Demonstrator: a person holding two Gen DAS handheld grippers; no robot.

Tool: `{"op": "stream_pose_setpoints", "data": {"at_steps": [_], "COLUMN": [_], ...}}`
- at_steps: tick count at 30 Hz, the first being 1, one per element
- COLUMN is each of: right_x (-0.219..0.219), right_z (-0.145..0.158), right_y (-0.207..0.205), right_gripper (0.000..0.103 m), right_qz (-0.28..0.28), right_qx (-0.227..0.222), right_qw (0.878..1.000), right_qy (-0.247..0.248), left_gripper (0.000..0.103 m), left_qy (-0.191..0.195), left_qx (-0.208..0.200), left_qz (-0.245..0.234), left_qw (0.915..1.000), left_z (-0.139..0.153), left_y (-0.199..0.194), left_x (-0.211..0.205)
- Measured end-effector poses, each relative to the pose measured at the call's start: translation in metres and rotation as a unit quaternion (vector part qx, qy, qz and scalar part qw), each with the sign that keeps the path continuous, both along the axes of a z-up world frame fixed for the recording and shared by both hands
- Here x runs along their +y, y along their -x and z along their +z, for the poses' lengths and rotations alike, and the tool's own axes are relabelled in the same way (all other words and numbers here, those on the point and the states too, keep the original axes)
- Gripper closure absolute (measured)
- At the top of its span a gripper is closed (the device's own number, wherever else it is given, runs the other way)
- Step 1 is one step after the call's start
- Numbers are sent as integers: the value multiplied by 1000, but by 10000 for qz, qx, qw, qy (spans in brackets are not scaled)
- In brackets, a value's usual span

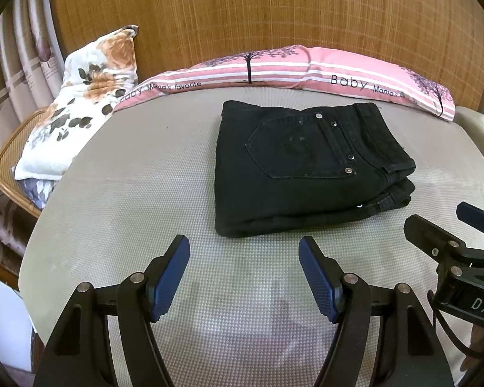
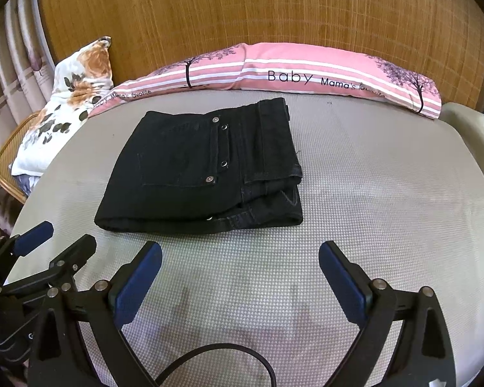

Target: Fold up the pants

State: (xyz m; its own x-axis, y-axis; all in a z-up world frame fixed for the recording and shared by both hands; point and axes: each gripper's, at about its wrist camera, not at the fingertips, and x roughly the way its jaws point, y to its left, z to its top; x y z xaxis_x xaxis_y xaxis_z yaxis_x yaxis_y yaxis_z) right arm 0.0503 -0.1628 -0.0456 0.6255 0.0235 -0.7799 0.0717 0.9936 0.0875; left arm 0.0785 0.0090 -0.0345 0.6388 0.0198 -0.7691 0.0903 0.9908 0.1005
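Black jeans (image 1: 303, 167) lie folded in a compact stack on the grey mat, back pocket and rivets facing up; they also show in the right wrist view (image 2: 203, 171). My left gripper (image 1: 244, 248) is open and empty, hovering just in front of the jeans' near edge. My right gripper (image 2: 240, 253) is open and empty, in front of the jeans' near right corner. The right gripper also shows at the right edge of the left wrist view (image 1: 448, 222), and the left gripper shows at the left of the right wrist view (image 2: 58, 238).
The grey textured mat (image 1: 129, 213) covers the bed. A long pink striped pillow (image 2: 306, 71) lies along the back. A floral pillow (image 1: 80, 103) leans at the back left on a rattan frame (image 1: 6, 167). A woven headboard (image 2: 258, 9) stands behind. A black cable (image 2: 216, 354) loops below.
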Motion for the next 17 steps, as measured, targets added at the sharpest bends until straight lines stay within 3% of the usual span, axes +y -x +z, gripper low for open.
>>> {"op": "stream_pose_setpoints", "data": {"at_steps": [17], "right_x": [0], "right_z": [-4], "right_y": [0], "right_gripper": [7], "right_qz": [-34], "right_qx": [66], "right_qw": [10000], "right_qy": [-31], "left_gripper": [32], "left_qy": [30], "left_qx": [33], "left_qz": [-57], "left_qw": [10000], "left_z": [0], "left_y": [-2], "left_x": [0]}}
